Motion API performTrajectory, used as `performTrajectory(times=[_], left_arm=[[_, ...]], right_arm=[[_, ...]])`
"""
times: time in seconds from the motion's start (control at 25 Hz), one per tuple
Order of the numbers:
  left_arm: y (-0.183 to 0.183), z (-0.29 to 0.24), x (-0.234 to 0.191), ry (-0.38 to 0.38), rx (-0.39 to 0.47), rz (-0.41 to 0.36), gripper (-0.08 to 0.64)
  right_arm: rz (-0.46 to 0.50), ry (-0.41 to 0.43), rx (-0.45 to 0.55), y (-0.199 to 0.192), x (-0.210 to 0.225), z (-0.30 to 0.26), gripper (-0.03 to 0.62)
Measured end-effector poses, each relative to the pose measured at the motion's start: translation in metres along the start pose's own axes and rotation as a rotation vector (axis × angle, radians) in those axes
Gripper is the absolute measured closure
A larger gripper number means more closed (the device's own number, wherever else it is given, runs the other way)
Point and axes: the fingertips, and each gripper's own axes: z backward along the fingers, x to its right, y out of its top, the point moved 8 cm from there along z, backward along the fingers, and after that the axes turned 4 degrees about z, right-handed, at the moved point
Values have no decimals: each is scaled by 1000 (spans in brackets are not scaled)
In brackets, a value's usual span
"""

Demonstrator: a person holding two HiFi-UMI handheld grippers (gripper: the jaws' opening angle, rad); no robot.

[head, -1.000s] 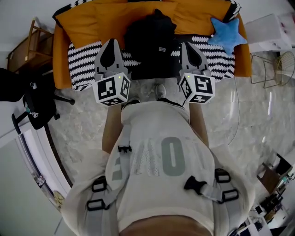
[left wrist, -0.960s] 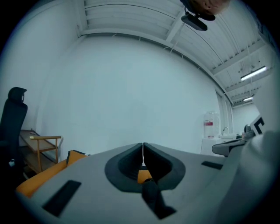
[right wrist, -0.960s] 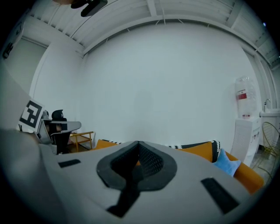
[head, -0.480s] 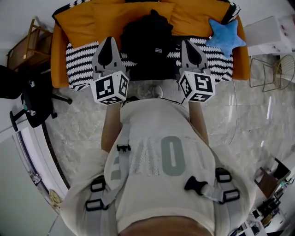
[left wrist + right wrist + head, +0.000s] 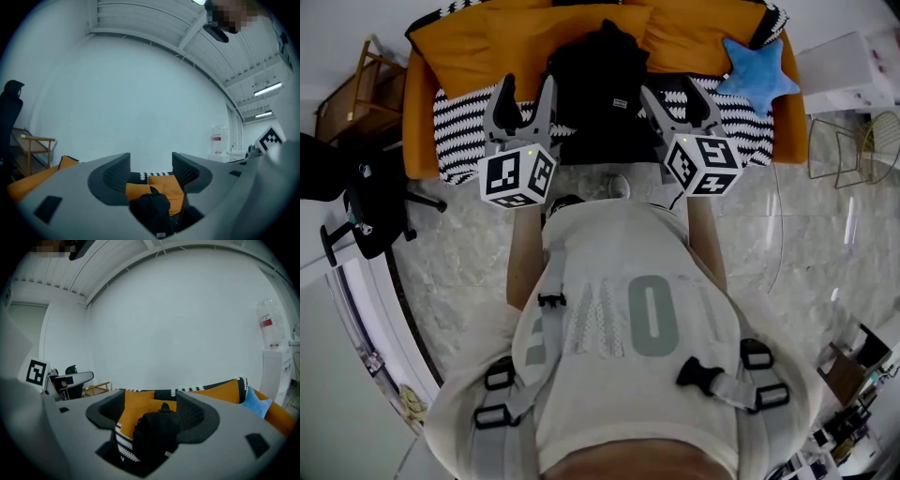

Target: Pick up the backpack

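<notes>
A black backpack (image 5: pixel 602 89) stands upright on the seat of an orange sofa (image 5: pixel 427 122), leaning on the orange back cushions above a black-and-white striped cover (image 5: pixel 464 127). My left gripper (image 5: pixel 525 94) hovers just left of the backpack, its jaws opening with nothing between them. My right gripper (image 5: pixel 673 94) hovers just right of it, jaws also opening and empty. The left gripper view looks level past the open left gripper (image 5: pixel 151 168) at the backpack (image 5: pixel 152 213) beyond it. In the right gripper view the backpack (image 5: pixel 157 430) sits beyond the spread right gripper (image 5: pixel 151 412).
A blue star cushion (image 5: pixel 757 67) lies at the sofa's right end. A black office chair (image 5: pixel 380 202) and a wooden chair (image 5: pixel 366 80) stand at the left. On the right are a white cabinet (image 5: pixel 853 61) and a wire stool (image 5: pixel 862 141). The floor is marble.
Both grippers' jaws were together and now stand spread. Both grippers have edged a little toward the sofa, either side of the backpack.
</notes>
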Motion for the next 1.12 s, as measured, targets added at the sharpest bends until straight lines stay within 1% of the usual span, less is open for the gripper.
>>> performTrajectory(times=[0.04,0.12,0.24,0.48,0.6,0.72,0.88,0.96,1.12], left_arm=[[-2,-2,0,-8,-7,19,284],[-6,-5,0,-9,-13,48,257],[-11,-7,-2,5,-18,72,255],[-23,-16,3,26,-73,22,255],[-42,-28,3,36,-131,-13,255],[-71,-40,-10,55,-220,-10,255],[-122,-56,-49,128,-320,-2,255],[-154,-65,-65,157,-357,9,255],[-230,-69,-88,212,-429,53,253]], right_arm=[[-23,5,1,0,2,0,253],[-55,13,4,0,6,0,241],[-58,12,1,1,13,0,241],[-72,30,-39,-5,30,-8,242],[-71,42,-79,-12,41,-18,242],[-82,56,-136,-27,51,-36,245],[-44,103,-219,-58,56,-77,257],[-23,109,-255,-78,65,-96,265],[-13,139,-344,-136,86,-129,265]])
